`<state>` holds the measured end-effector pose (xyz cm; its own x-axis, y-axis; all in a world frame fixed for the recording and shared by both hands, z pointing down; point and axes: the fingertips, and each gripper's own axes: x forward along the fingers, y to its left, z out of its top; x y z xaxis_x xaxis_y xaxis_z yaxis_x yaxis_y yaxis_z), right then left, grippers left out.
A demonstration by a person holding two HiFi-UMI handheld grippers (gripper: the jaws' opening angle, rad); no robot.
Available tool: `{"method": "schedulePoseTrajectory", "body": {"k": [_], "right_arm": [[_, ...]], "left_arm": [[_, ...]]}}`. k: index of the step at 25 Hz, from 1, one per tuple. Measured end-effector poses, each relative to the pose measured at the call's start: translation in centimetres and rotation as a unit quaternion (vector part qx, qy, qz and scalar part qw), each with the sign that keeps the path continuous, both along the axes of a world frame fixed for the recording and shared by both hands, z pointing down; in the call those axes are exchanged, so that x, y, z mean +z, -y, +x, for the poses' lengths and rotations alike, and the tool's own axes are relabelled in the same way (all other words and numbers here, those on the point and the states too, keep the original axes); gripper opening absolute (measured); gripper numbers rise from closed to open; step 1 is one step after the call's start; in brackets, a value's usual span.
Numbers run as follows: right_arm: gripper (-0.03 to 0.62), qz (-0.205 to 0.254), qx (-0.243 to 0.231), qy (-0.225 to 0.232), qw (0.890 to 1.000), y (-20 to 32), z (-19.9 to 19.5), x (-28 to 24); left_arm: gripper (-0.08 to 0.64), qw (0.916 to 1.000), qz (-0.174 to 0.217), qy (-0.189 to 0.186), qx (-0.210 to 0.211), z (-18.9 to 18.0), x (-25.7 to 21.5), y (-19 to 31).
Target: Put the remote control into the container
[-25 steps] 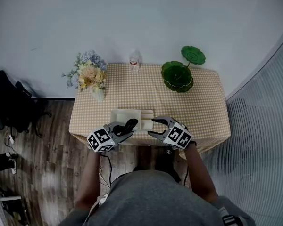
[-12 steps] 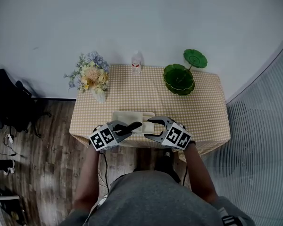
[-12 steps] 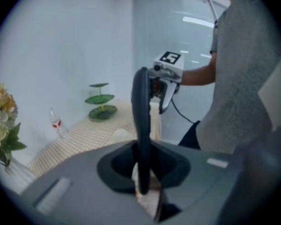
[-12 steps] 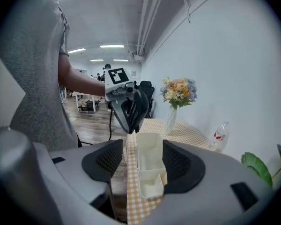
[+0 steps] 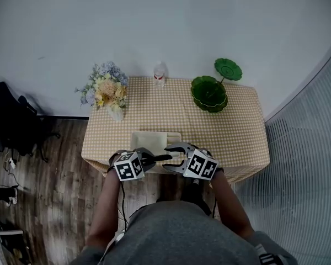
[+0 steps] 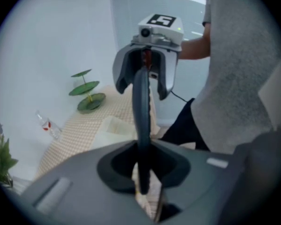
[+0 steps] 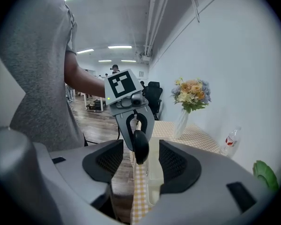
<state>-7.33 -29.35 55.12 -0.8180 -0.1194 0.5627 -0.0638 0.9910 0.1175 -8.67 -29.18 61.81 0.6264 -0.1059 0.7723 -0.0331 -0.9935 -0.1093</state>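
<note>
Flowers: a bunch of flowers (image 5: 106,87) in a vase stands at the upper left of the table (image 5: 237,131), far from the work.
Left gripper: the left gripper (image 5: 149,160) is low in the middle of the head view, just left of center. Its fingers are squeezed on one end of the remote control (image 5: 161,158).
Remote control: it is up in the air, not in the box yet. It pokes out to the right like a dark stick, just below the near edge of the container (image 5: 154,135).
How it feels: it looks light, hard and stiff, so it should not bend or squash. Its sides look smooth, so I think it could slip. It is long and held by one end, so it may tip down.
Where to hold: I would pinch the two long thin sides near the middle and stay off the buttons.
Container: the pale open box sits on the table in the middle of the head view, right above both grippers.
Right gripper: the right gripper (image 5: 171,158) is just right of center and faces the left one. Its fingers have just been opening and are now wide apart. The free tip of the remote control is between them, but the pads do not touch it.
Bottle: a small bottle (image 5: 160,74) stands at the far edge, top middle.
Green dishes: the green dishes (image 5: 208,91) sit at the upper right of the table, well away.
</note>
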Motion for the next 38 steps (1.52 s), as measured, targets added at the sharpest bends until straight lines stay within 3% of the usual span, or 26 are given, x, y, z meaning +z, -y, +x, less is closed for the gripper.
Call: {"method": "schedulePoseTrajectory", "body": {"k": [2, 4, 6, 19, 28, 38], "right_arm": [[0.236, -0.006, -0.006, -0.001, 1.0, -0.2, 0.0, 0.1], [0.147, -0.01, -0.009, 0.001, 1.0, -0.4, 0.1, 0.2], [0.107, -0.007, -0.012, -0.002, 1.0, -0.5, 0.2, 0.3], [0.099, -0.001, -0.01, -0.02, 1.0, -0.8, 0.9, 0.3], [0.098, -0.001, -0.003, -0.016, 1.0, -0.3, 1.2, 0.3], [0.098, -0.001, 0.019, -0.016, 1.0, 1.5, 2.3, -0.1]], "left_arm": [[0.055, 1.0, 0.003, 0.008, 0.005, 0.1, 0.1, -0.1], [0.055, 0.9998, 0.005, 0.017, 0.01, 0.2, 0.3, -0.3], [0.055, 0.9996, 0.005, 0.023, 0.014, 0.3, 0.4, -0.5], [0.069, 0.9998, 0.012, 0.014, 0.003, 1.1, 0.7, -0.5], [0.106, 0.9998, -0.009, -0.007, -0.018, 0.7, 0.7, 0.0], [0.203, 0.9965, -0.006, -0.047, -0.069, -1.3, 0.1, 2.1]]}}
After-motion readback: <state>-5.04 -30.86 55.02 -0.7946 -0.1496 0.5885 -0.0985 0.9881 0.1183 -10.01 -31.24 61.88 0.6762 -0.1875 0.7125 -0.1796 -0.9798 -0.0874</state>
